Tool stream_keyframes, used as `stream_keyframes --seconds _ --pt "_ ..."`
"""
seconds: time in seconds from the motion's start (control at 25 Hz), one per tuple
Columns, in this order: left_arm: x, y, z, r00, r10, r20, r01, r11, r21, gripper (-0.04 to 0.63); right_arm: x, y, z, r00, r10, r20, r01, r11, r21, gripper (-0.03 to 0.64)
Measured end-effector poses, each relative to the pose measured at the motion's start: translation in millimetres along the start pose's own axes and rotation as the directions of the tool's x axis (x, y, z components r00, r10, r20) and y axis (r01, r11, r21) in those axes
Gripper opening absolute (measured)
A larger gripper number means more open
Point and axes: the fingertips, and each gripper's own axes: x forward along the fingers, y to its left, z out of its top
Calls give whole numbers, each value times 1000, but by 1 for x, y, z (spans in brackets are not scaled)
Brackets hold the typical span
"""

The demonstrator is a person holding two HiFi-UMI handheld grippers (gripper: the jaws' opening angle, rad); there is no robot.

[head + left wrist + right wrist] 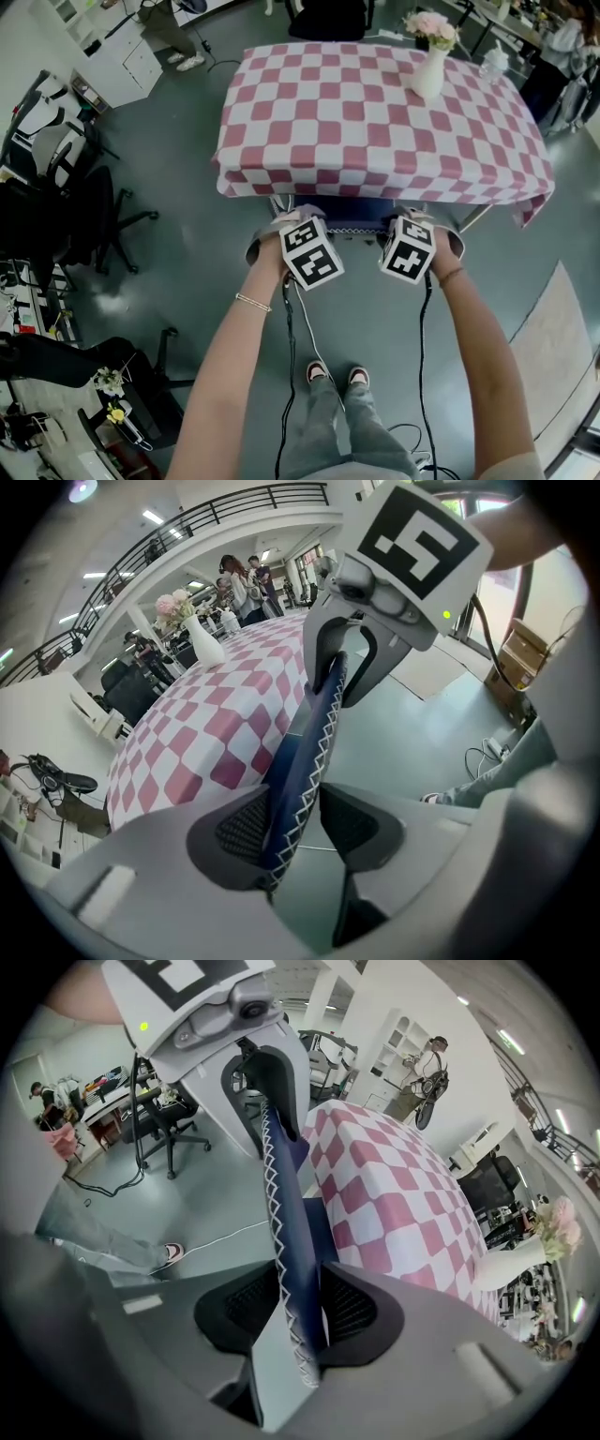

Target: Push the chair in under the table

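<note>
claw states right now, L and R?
Left claw: open, with the chair back between its pads and one pad clear of it.
Right claw: closed on the chair back.

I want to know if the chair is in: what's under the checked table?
Only the blue chair back shows, at the tablecloth's near edge. The seat and legs are covered by the overhanging cloth.

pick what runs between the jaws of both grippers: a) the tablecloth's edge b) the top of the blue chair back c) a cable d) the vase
b, in both gripper views the blue, white-stitched chair back runs between the jaws
</note>
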Motion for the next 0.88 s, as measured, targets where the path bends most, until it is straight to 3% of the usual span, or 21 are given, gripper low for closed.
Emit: stream_keyframes --seconds 0.12,0.36,0.52,0.72,0.88 --pt "-9 -2 -1 1000 2 30 0 997 -75 222 -5 1 -1 1000 -11 -11 10 1000 -22 118" --pt "-41 -4 -1 995 51 84 -39 991 -131 222 -26 1 0 999 -29 29 29 999 23 132" --pt "-66 -6 9 986 83 148 -51 977 -207 214 -54 4 13 989 -52 135 39 995 96 132" --pt "-104 -8 25 957 153 246 -54 929 -366 201 -104 6 32 933 -123 338 25 959 281 132" --pt "-135 -14 33 924 257 284 -95 872 -480 198 -146 7 34 862 -234 450 3 889 457 132"
